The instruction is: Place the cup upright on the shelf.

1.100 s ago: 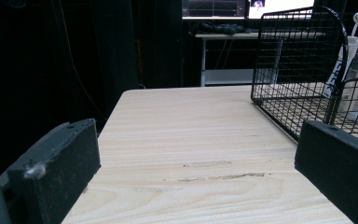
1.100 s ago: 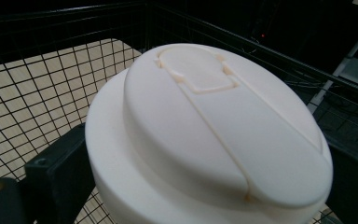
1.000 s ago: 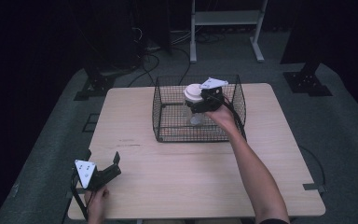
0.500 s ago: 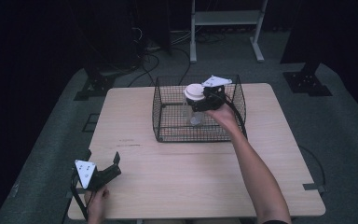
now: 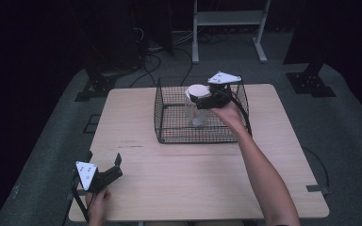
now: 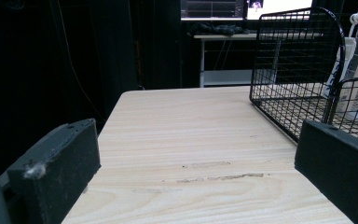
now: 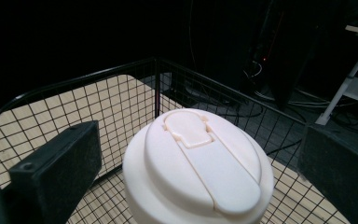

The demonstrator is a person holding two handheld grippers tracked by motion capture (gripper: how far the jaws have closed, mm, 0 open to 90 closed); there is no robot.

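Observation:
A clear bottle (image 5: 196, 112) with a white flip-top lid (image 7: 198, 163) stands upright inside a black wire basket (image 5: 169, 136) at the back of the wooden table (image 5: 193, 183). My right gripper (image 5: 202, 100) reaches in over the basket's right side; it is open, its jaws on either side of the lid with a small gap at each. My left gripper (image 5: 104, 159) rests open near the table's front left corner, nothing between its jaws. In the left gripper view the basket (image 6: 298, 60) stands at the right, the bottle (image 6: 346, 63) showing through the mesh.
A white metal shelf frame (image 5: 226, 19) and dark stands with cables stand on the floor behind the table. Bare tabletop lies between the basket and my left gripper (image 6: 196, 163). The table's front edge runs close to the left hand.
My right gripper has shifted a little down and toward the bottle's lid. The bottle stays upright in the basket. The left gripper has not moved.

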